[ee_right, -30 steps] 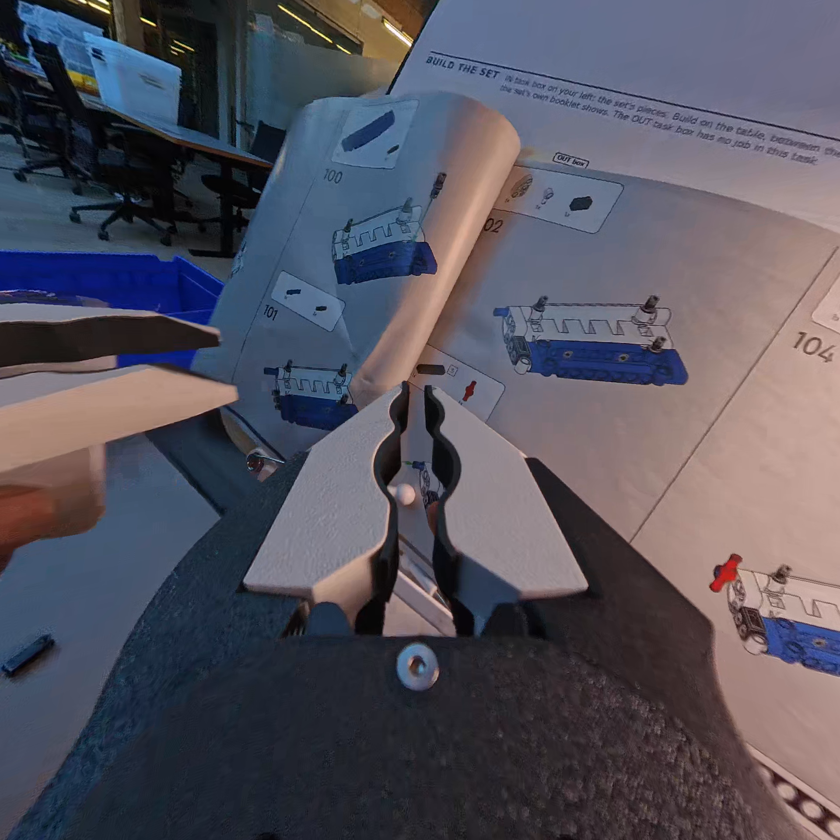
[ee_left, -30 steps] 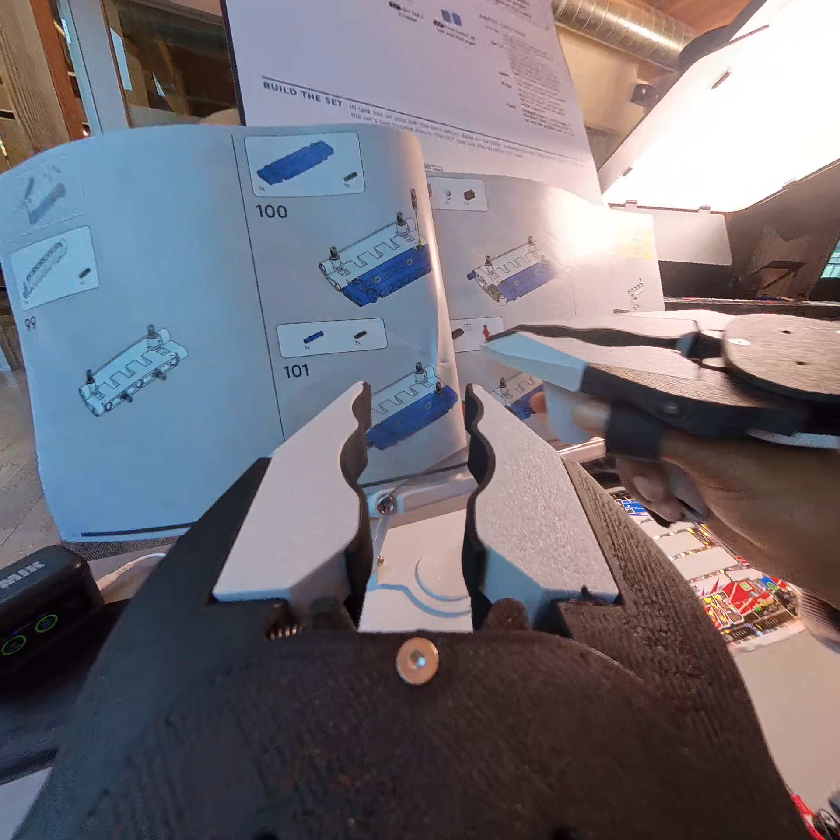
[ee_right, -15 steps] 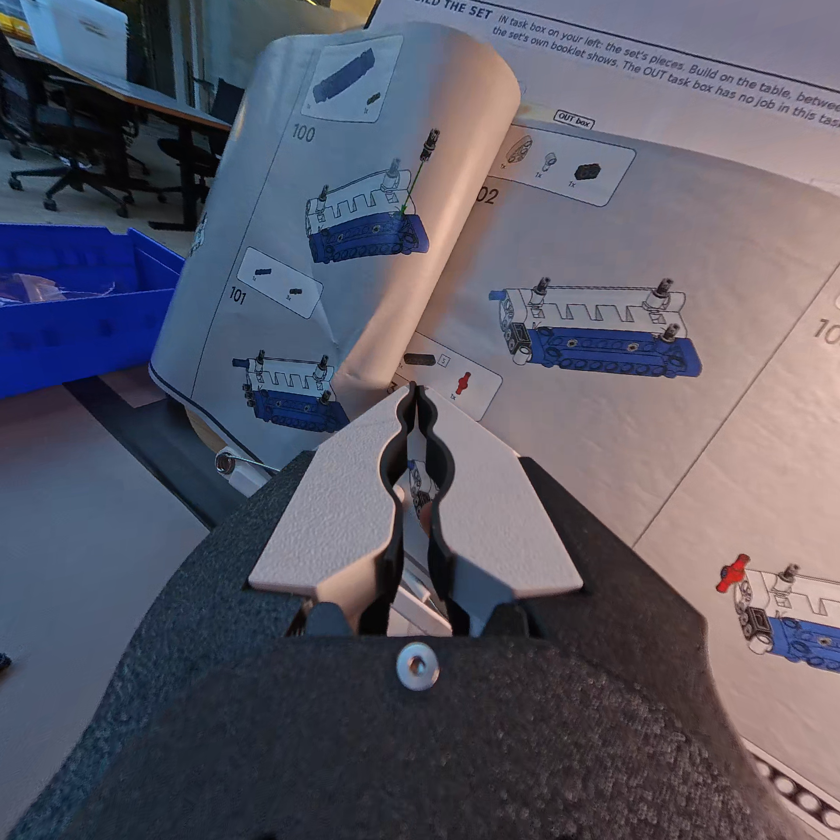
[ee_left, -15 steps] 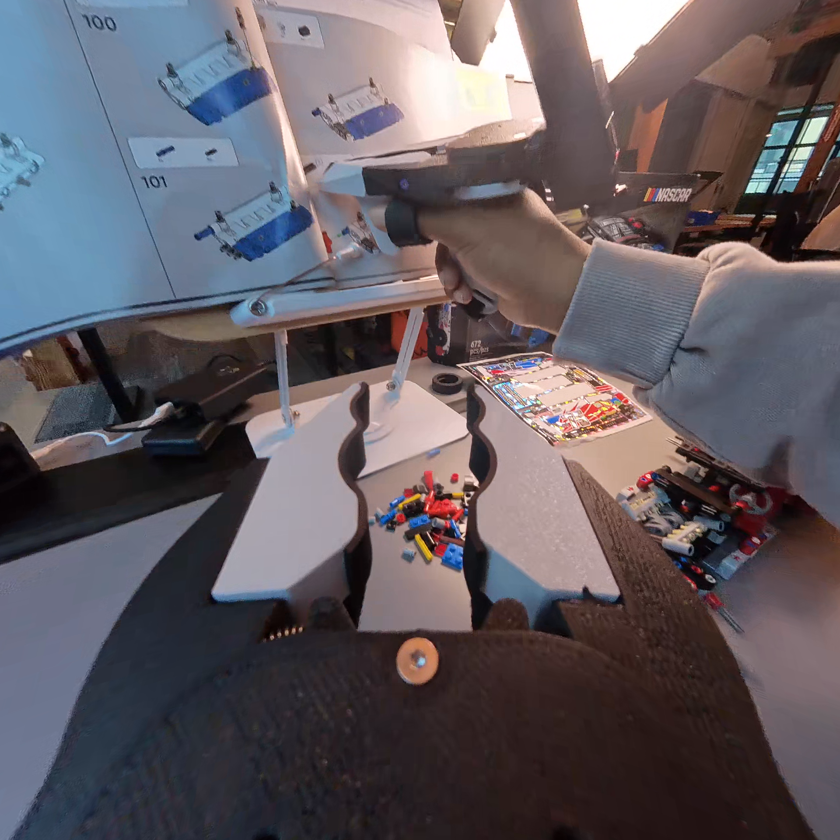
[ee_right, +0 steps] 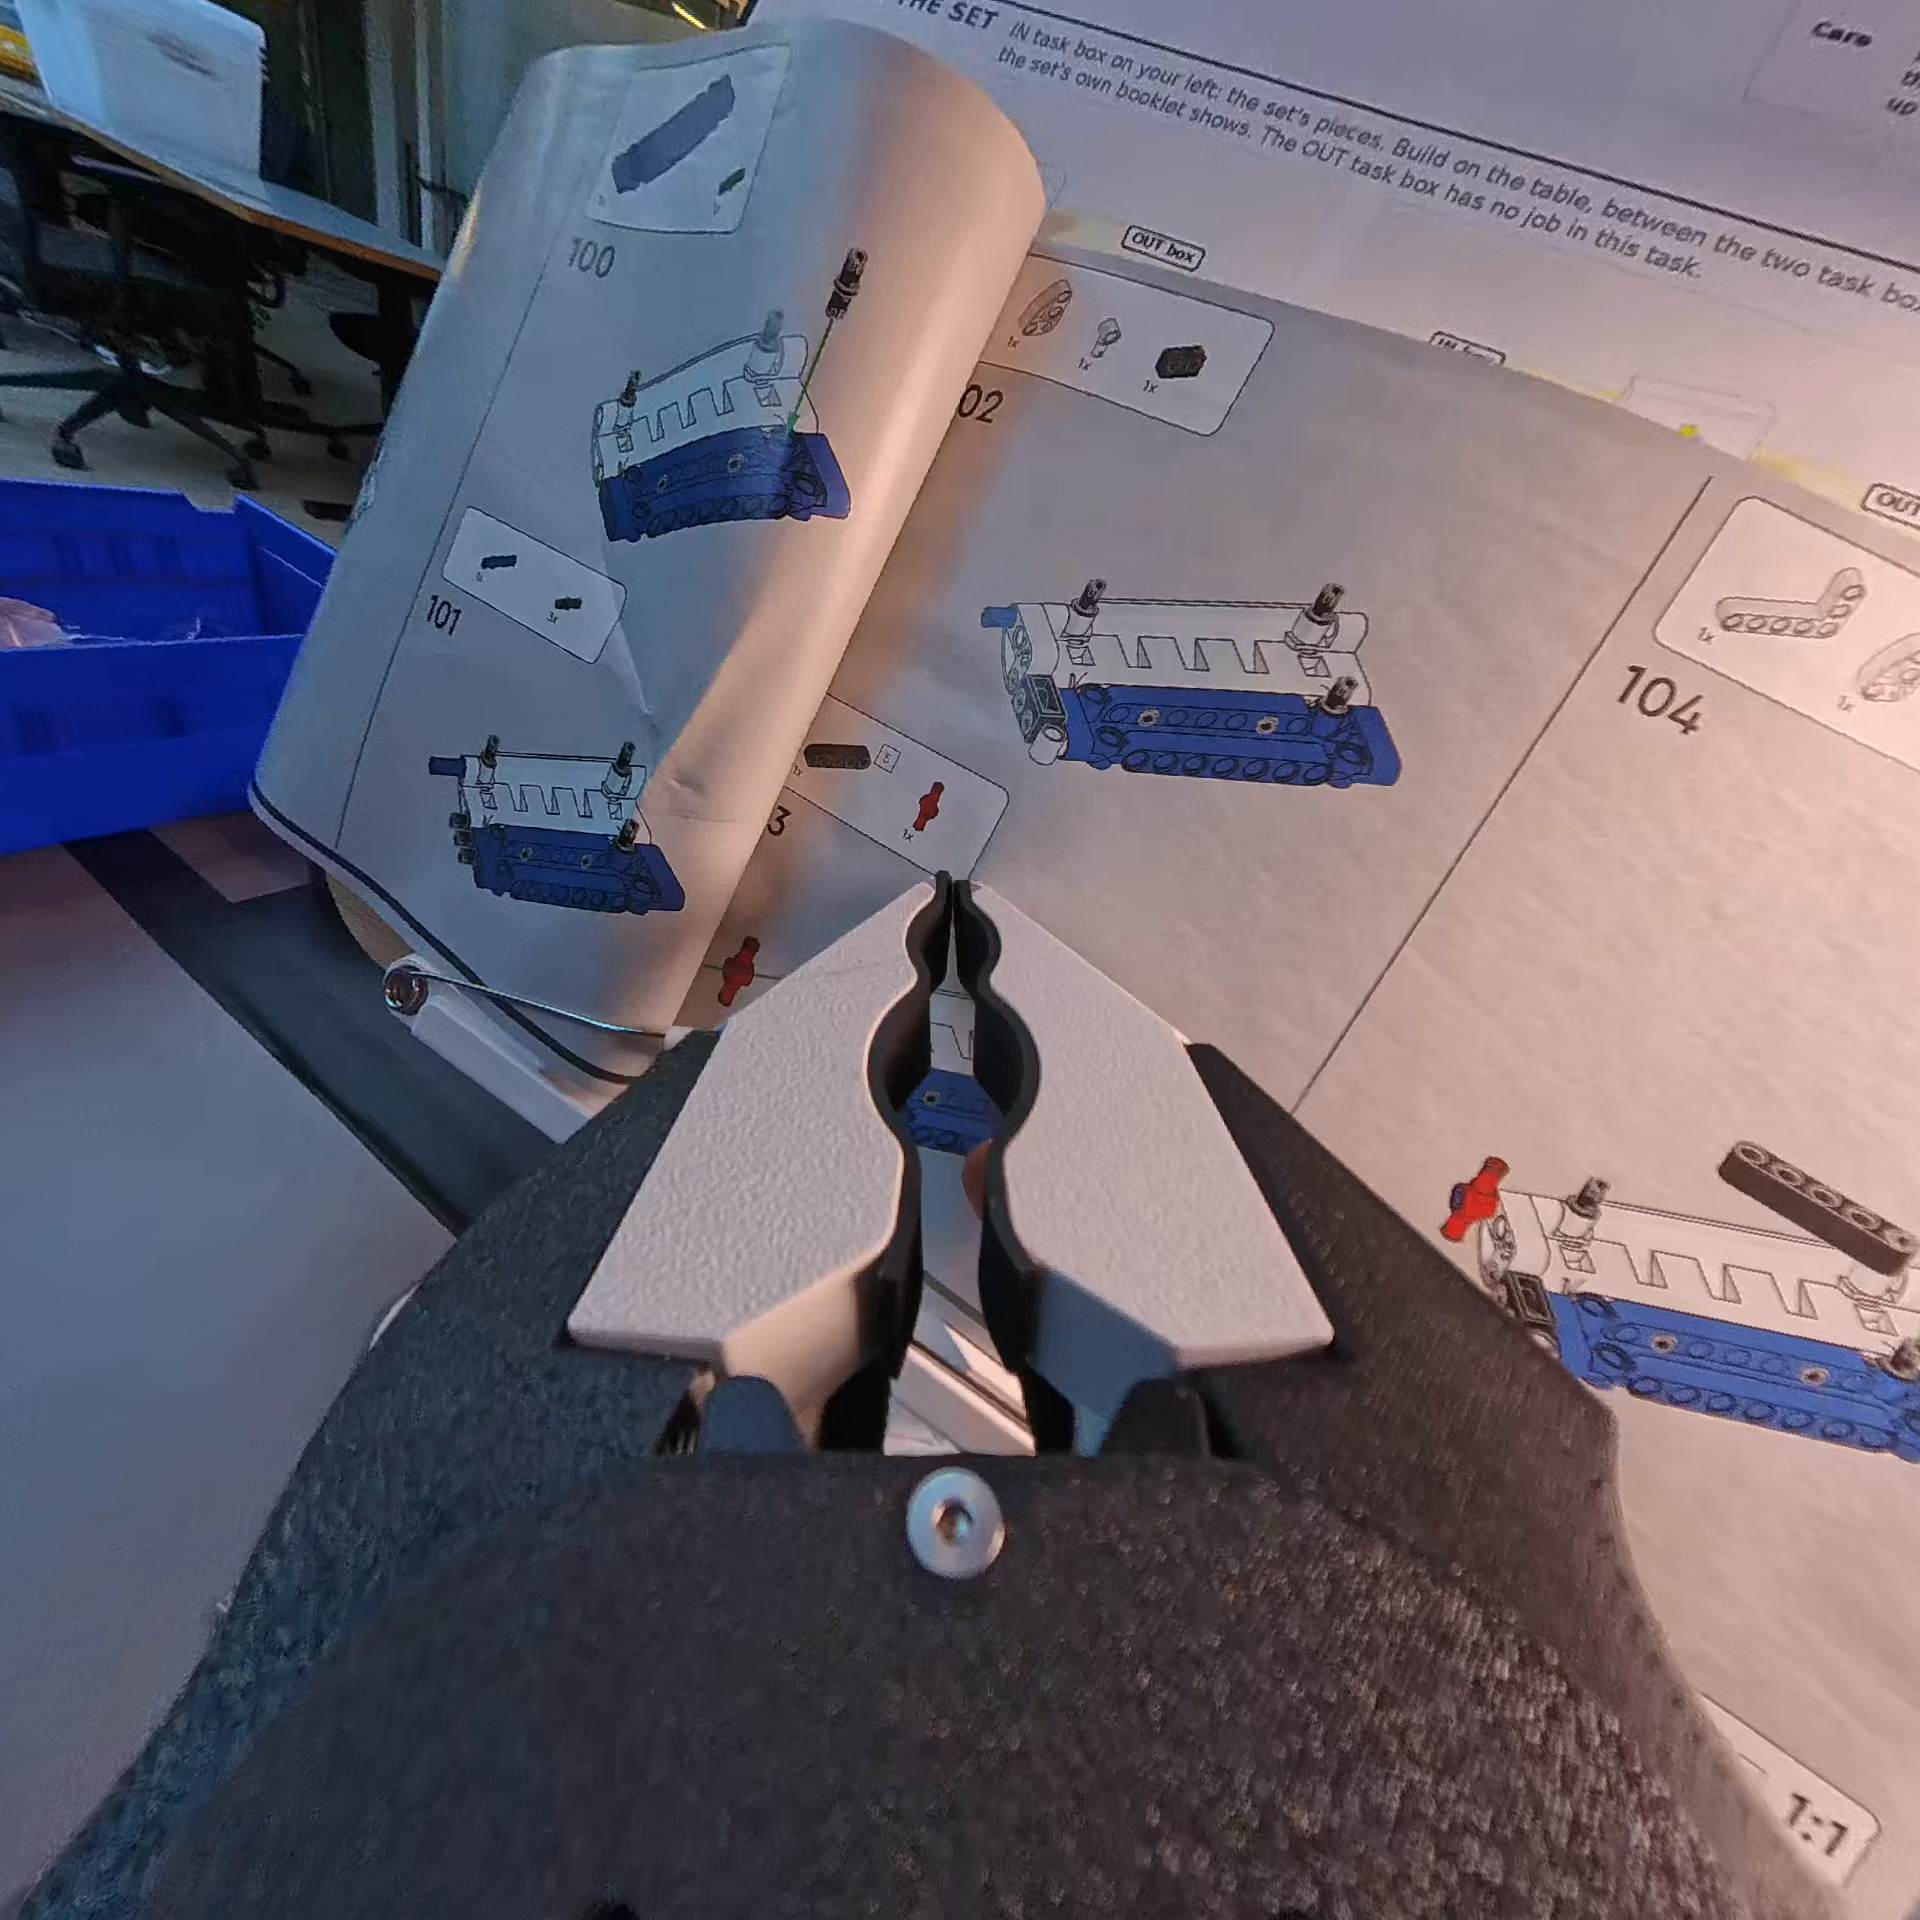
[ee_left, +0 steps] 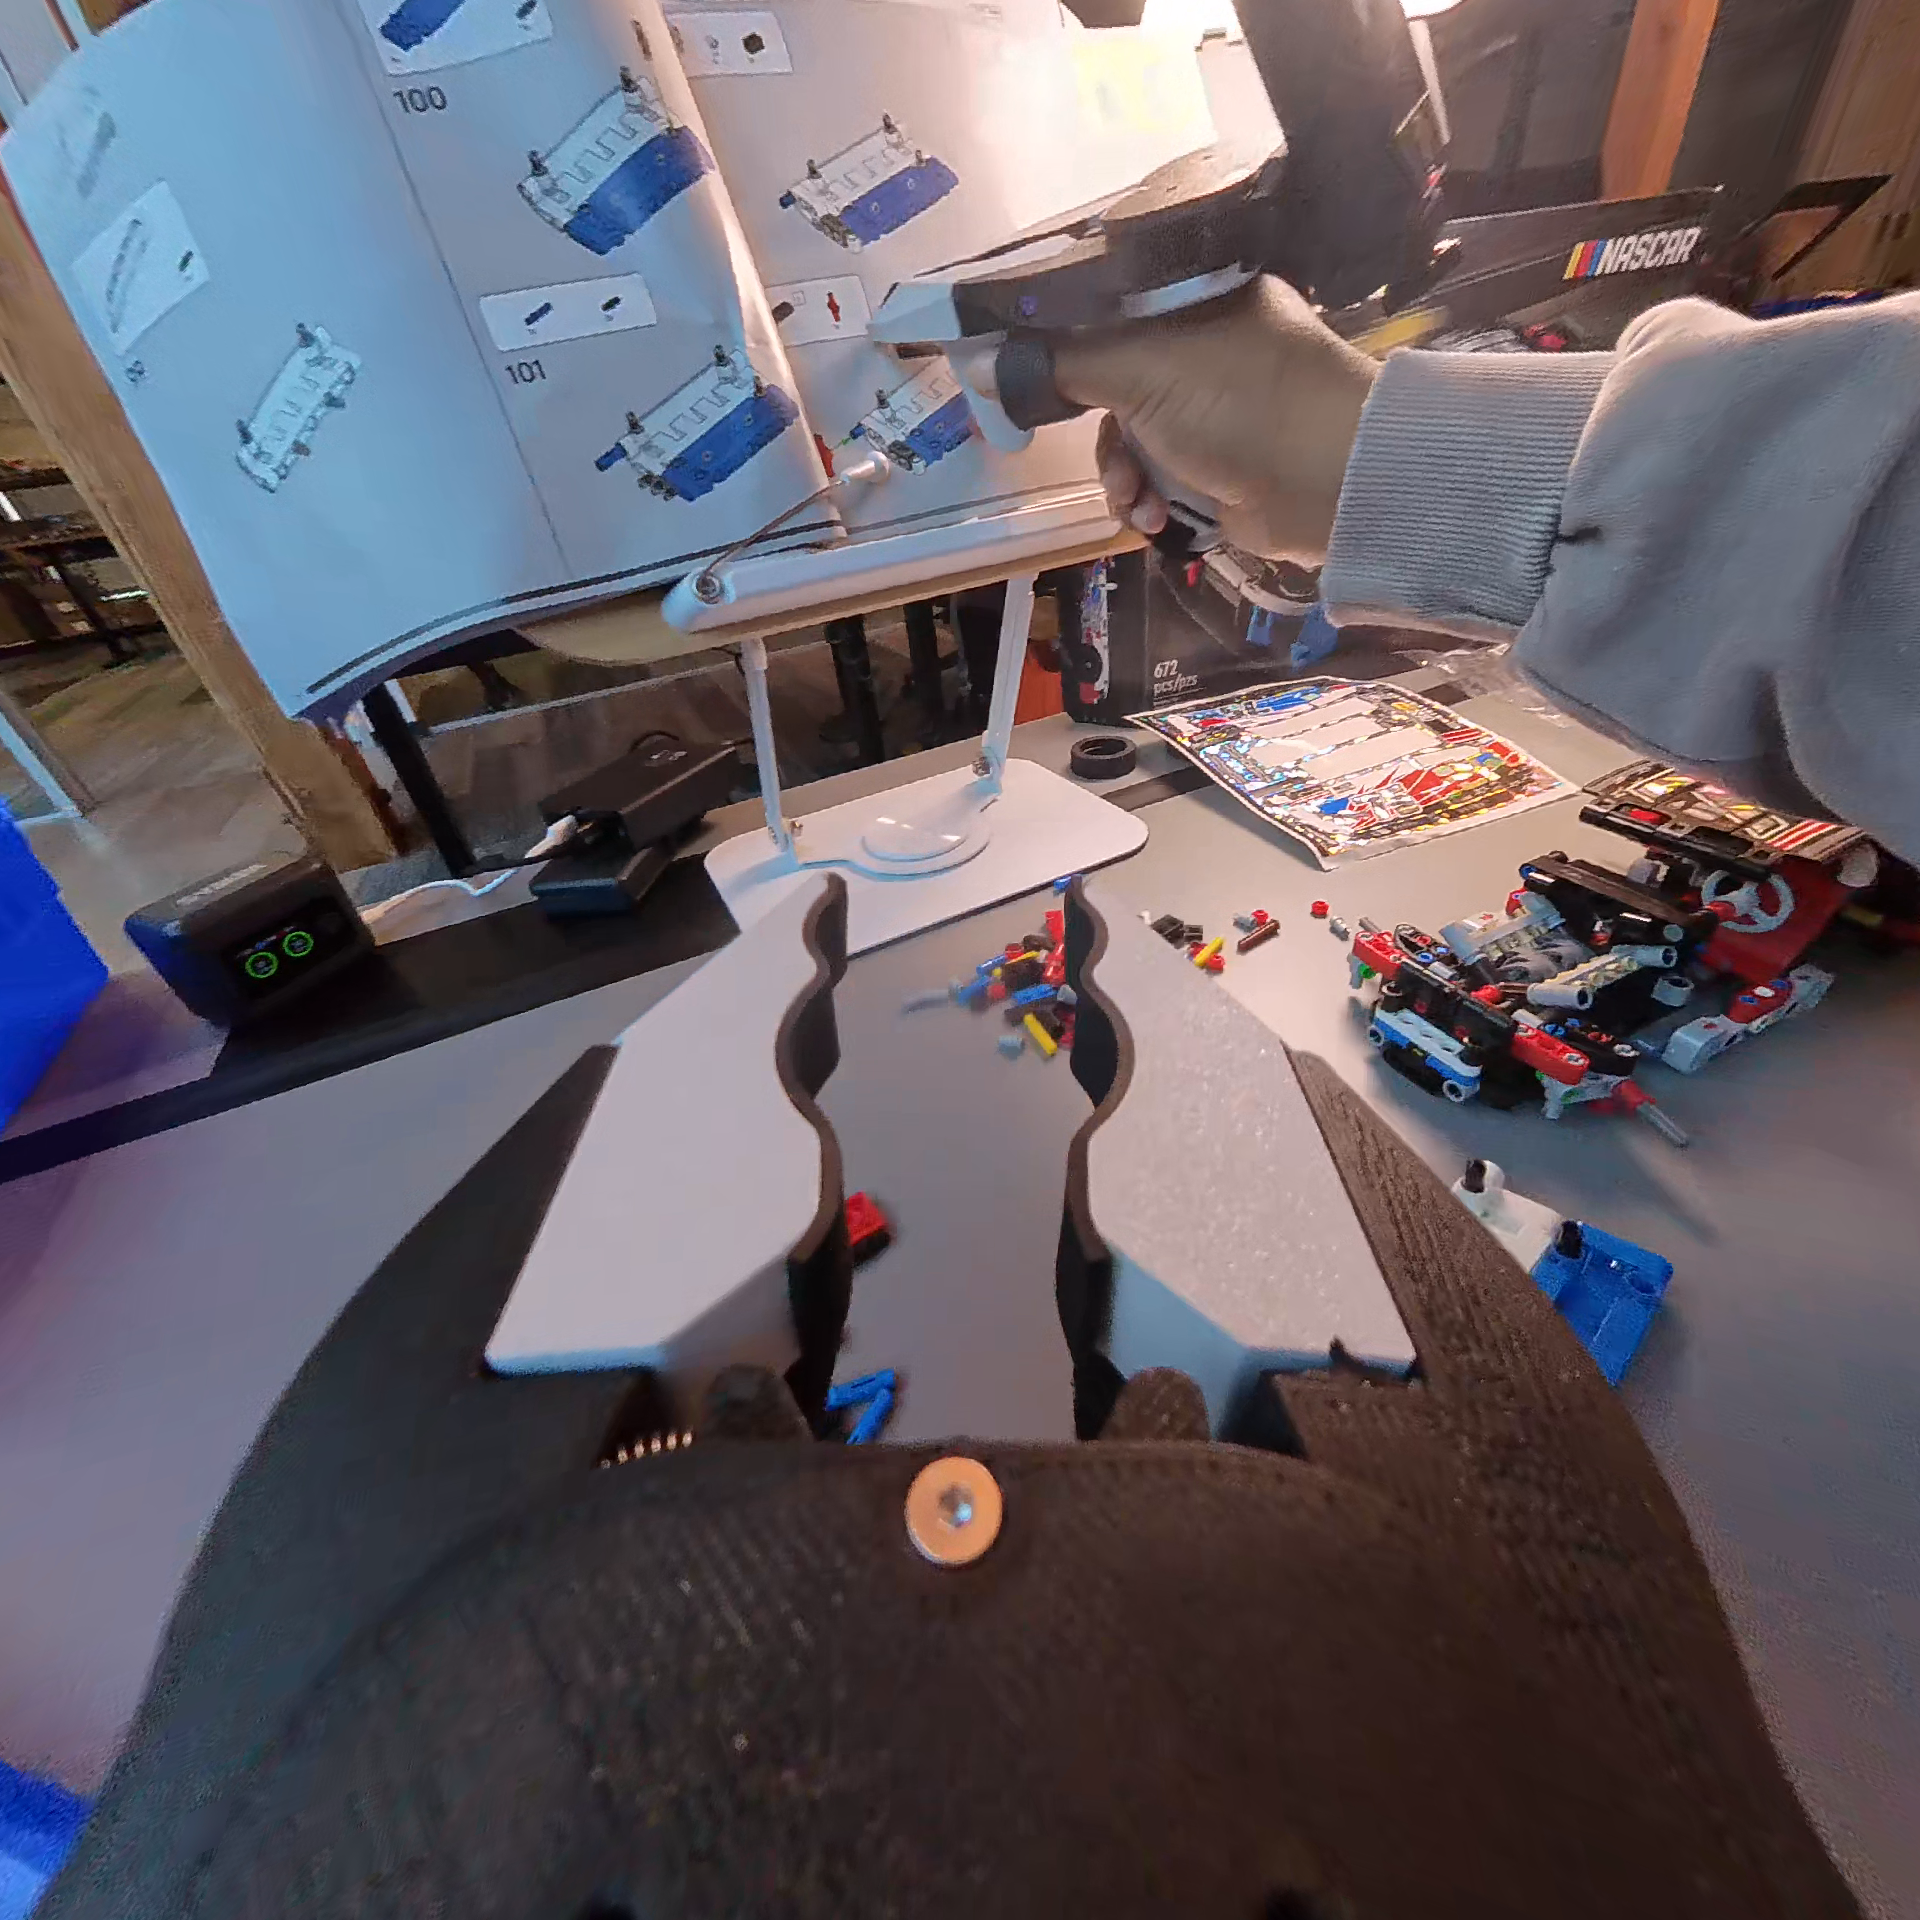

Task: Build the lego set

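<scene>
The instruction booklet (ee_left: 416,312) stands open on a white stand (ee_left: 935,831); it fills the right wrist view (ee_right: 1247,831). My left gripper (ee_left: 948,909) is open and empty above the grey table, pointing at a pile of small loose Lego pieces (ee_left: 1029,987). A small red piece (ee_left: 864,1226) and blue pins (ee_left: 862,1397) lie under it. The part-built car (ee_left: 1558,977) and a blue-and-white sub-assembly (ee_left: 1569,1262) lie to the right. My right gripper (ee_right: 951,894) is shut, tips close against the booklet's right page, with nothing seen between them; it also shows in the left wrist view (ee_left: 899,312).
A sticker sheet (ee_left: 1351,758), a black tyre (ee_left: 1101,753) and the set's box (ee_left: 1174,644) are behind the pieces. A black device with green lights (ee_left: 249,935) sits at the left. A blue bin (ee_right: 135,644) is left of the booklet. The grippers' ends are close to 30 centimetres from one another. My right tips are about 40 centimetres from the blue-and-white sub-assembly (ee_left: 1569,1262), my left tips only 20 centimetres.
My left gripper has swung down from the booklet to the table and stays open. My right gripper's jaws have closed from a small gap, staying at the booklet page.
</scene>
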Available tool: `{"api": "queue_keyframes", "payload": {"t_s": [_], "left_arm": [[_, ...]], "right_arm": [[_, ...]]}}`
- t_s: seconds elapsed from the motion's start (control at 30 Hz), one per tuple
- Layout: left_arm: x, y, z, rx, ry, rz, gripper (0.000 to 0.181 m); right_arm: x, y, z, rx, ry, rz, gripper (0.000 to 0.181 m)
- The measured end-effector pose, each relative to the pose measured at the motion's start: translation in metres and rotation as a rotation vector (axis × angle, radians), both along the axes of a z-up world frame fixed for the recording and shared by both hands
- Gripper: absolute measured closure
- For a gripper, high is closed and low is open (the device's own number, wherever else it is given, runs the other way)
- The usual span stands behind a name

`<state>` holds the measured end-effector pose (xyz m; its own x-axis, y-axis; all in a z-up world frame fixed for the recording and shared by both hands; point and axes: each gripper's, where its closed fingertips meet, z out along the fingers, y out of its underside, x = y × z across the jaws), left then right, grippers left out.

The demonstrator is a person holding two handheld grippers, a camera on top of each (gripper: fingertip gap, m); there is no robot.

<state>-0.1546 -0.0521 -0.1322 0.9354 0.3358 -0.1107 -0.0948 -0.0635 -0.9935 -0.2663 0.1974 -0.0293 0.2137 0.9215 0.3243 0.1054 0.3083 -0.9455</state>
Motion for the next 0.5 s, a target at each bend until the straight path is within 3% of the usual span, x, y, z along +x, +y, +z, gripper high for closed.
{"api": "queue_keyframes", "payload": {"t_s": [0.13,0.3,0.5], "left_arm": [[-0.013,-0.019,0.001,0.003,0.000,0.051,0.143],[-0.023,-0.038,0.000,0.026,-0.021,0.079,0.145],[-0.027,-0.037,-0.008,0.000,-0.029,0.080,0.146]], "right_arm": [[0.031,0.014,-0.003,0.014,0.004,-0.052,0.175],[0.077,0.062,-0.030,0.037,-0.070,-0.228,0.163],[0.074,0.085,-0.038,0.005,-0.091,-0.228,0.173]]}}
